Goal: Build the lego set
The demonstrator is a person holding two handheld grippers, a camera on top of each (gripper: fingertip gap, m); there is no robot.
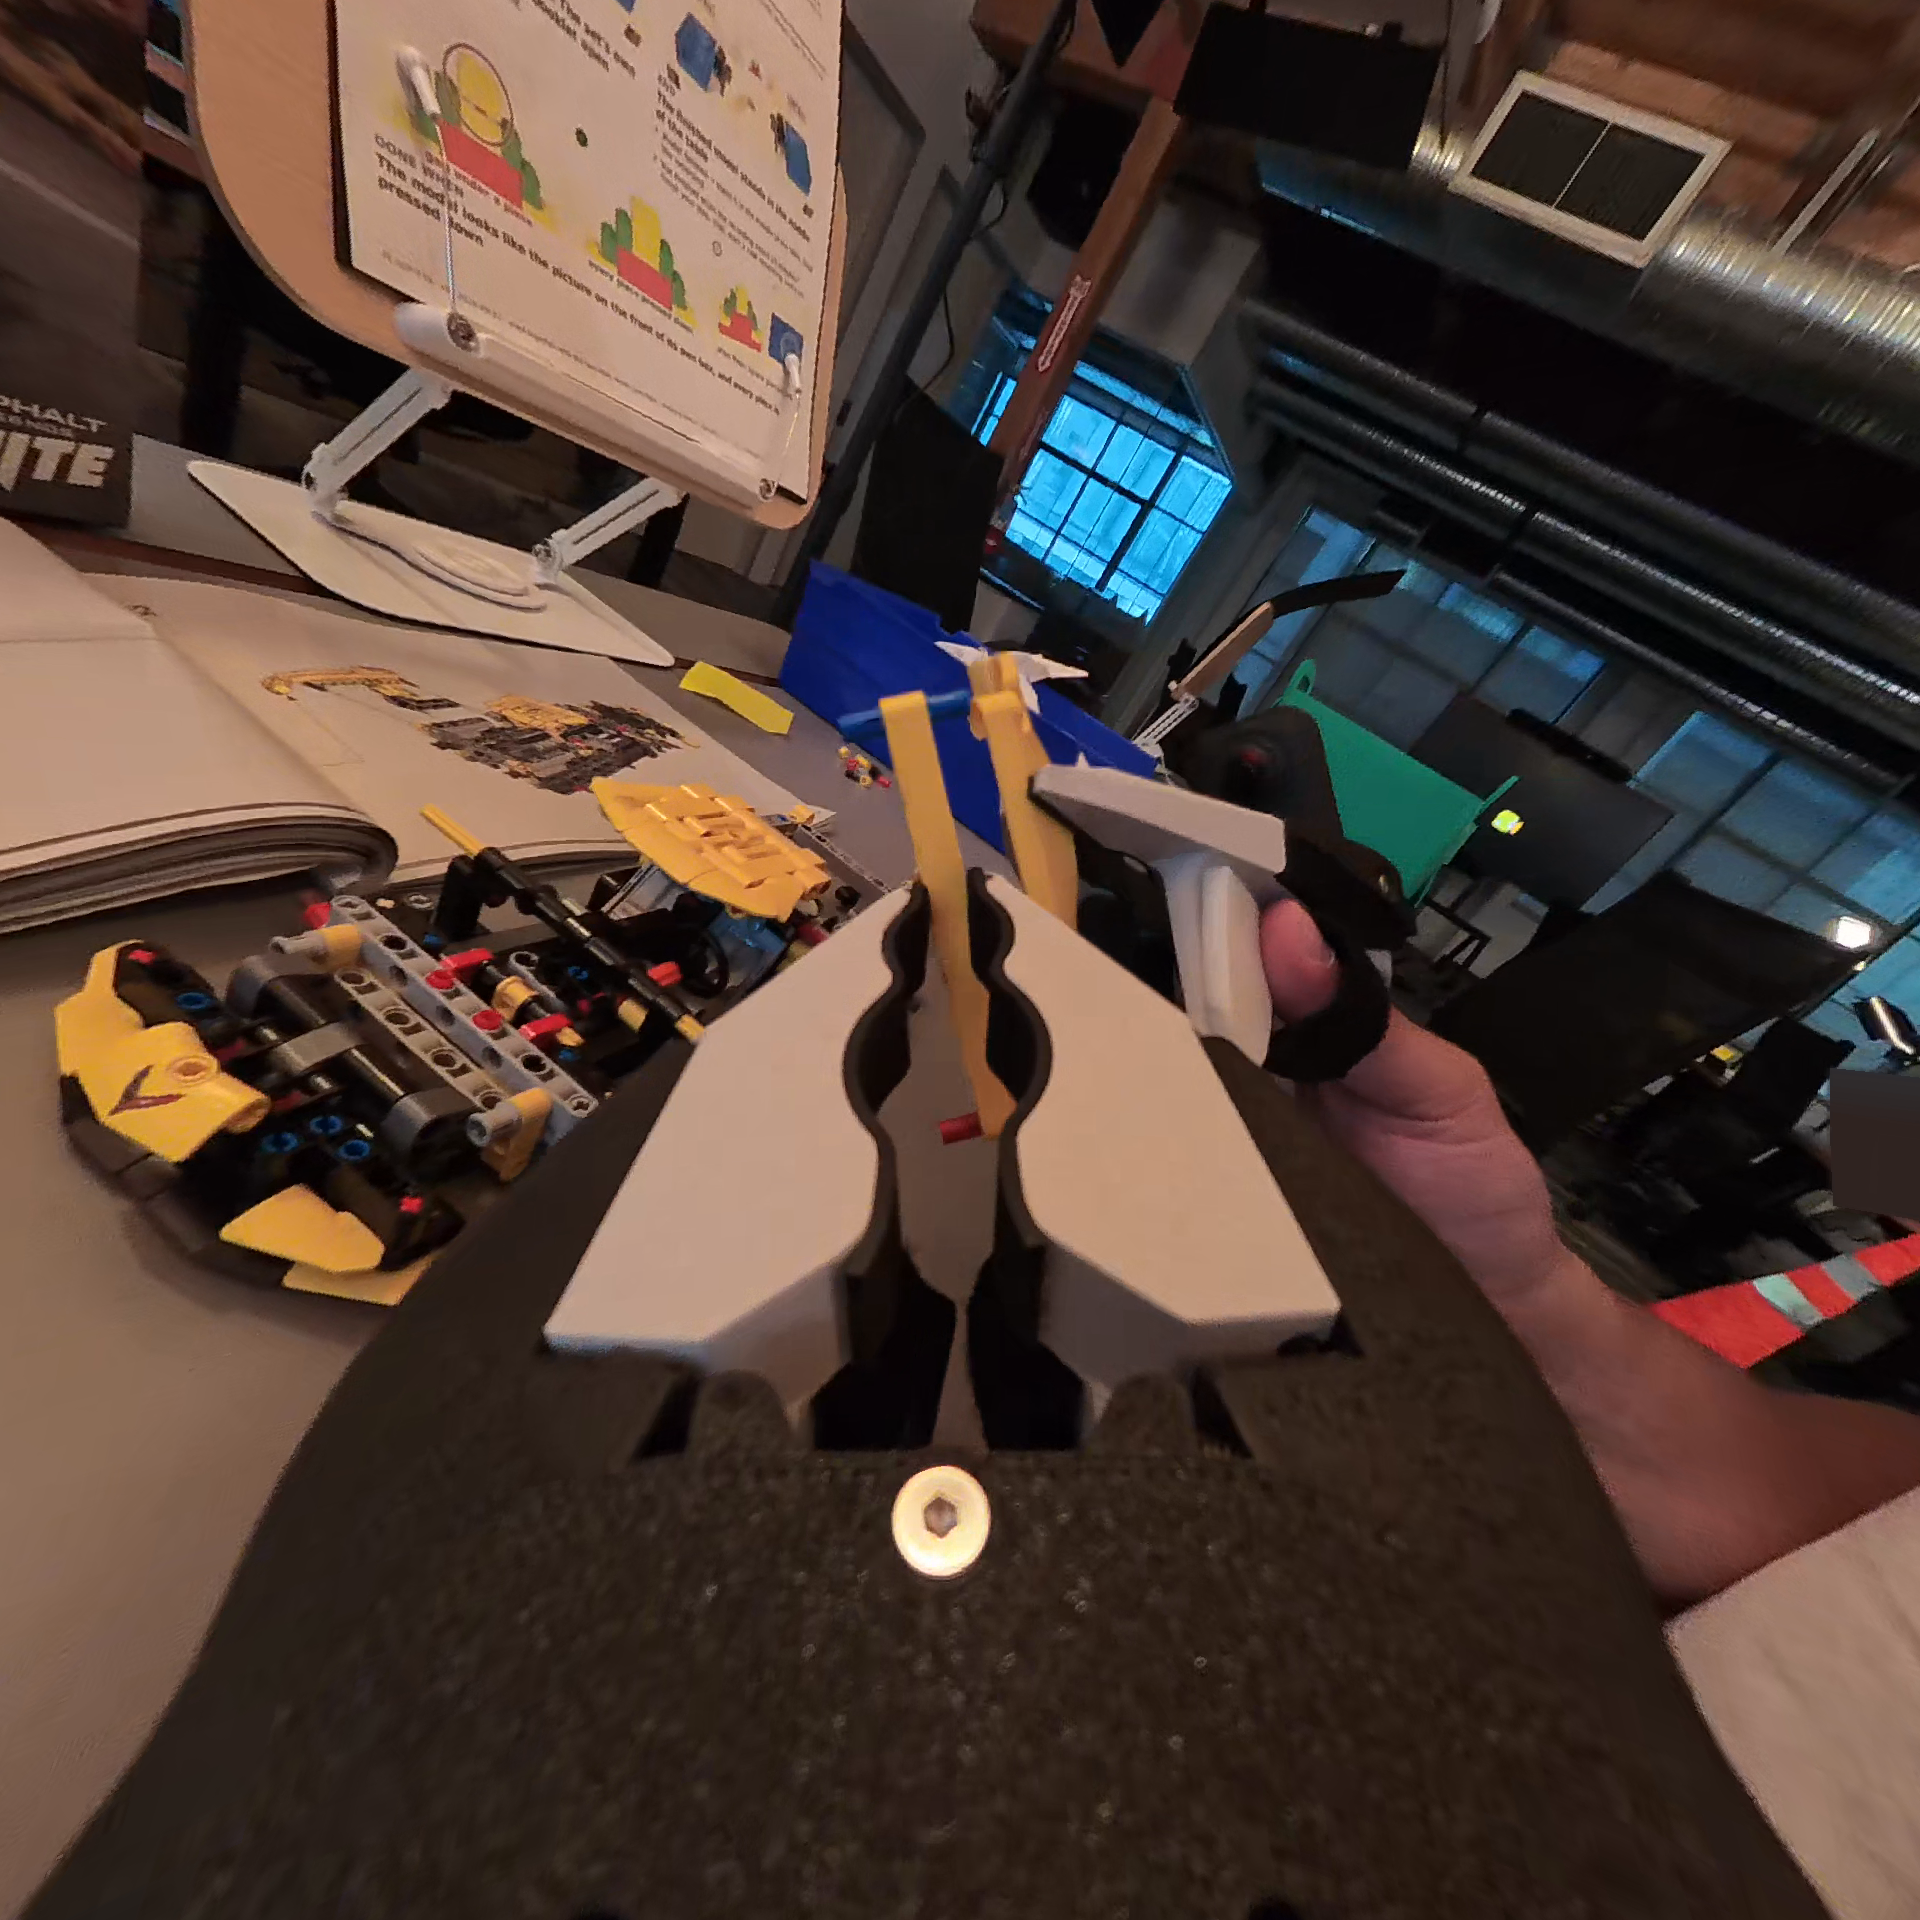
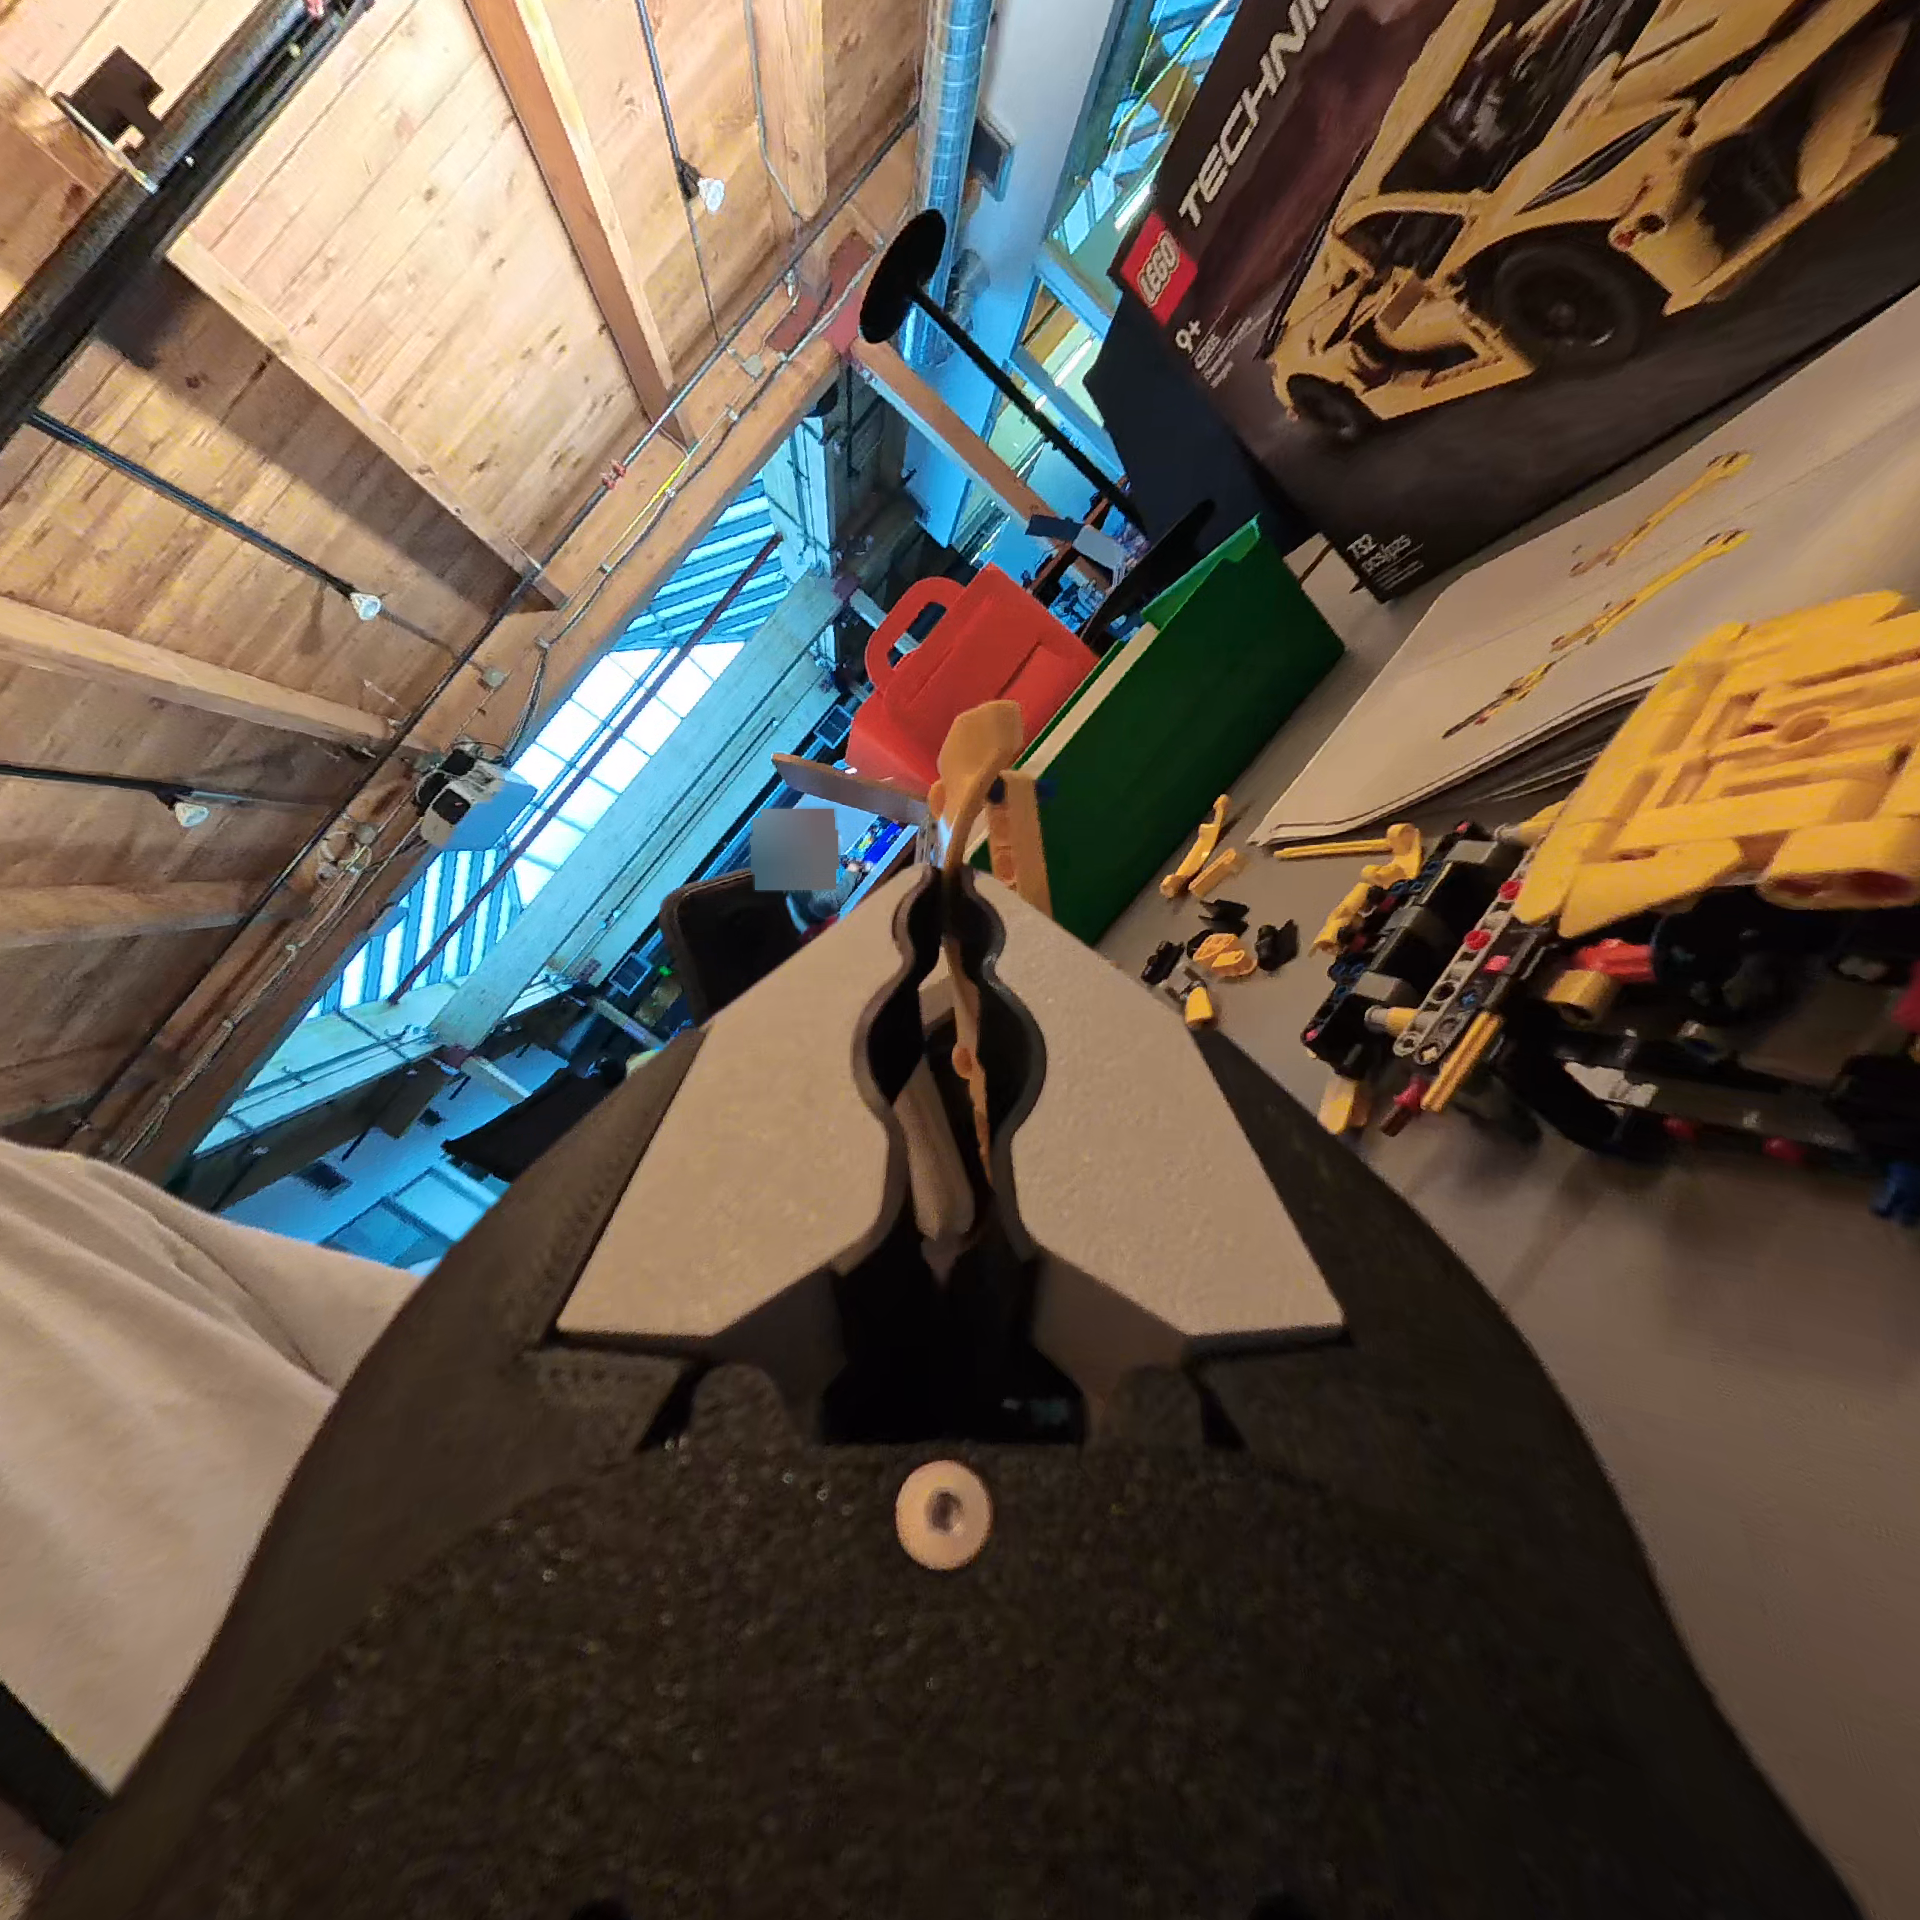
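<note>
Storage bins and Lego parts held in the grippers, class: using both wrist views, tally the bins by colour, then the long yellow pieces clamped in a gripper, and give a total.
Blue bin: 1
Green bin: 1
Red-orange bin: 1
Long yellow pieces, held: 2, one in the left gripper, one in the right gripper
Total: 5

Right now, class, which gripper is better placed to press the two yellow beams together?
Probably the right gripper: its beam is raised beside the one the left gripper holds steady above the car.
</note>
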